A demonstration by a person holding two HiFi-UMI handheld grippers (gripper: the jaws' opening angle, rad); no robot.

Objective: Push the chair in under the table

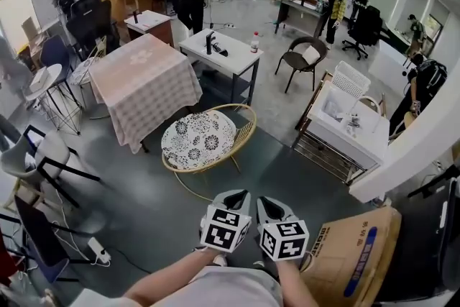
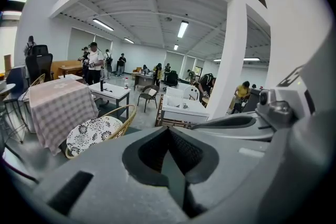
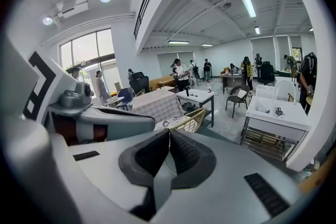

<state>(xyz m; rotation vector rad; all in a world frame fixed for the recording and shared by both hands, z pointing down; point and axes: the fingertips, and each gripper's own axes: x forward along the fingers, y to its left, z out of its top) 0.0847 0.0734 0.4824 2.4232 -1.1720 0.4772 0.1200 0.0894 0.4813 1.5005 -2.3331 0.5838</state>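
A round rattan chair [image 1: 201, 140] with a black-and-white floral cushion stands on the grey floor, a short way in front of me. Its far left side is close to the table [image 1: 144, 83] draped in a pink checked cloth. My left gripper [image 1: 237, 193] and right gripper [image 1: 267, 200] are side by side low in the head view. Both point toward the chair and stay well short of it. Both are shut with nothing between the jaws. The left gripper view shows the left gripper [image 2: 169, 128], the chair [image 2: 94, 131] and the table [image 2: 58, 105]. The right gripper view shows the right gripper [image 3: 169, 131] and the chair [image 3: 181, 122].
A white table [image 1: 223, 54] stands behind the chair, and a white cart [image 1: 352, 122] to its right. A white pillar [image 1: 410, 147] and a cardboard box [image 1: 356, 262] are at my right. Folding chairs [image 1: 43, 162] and a power strip [image 1: 97, 249] lie left. Several people stand at the back.
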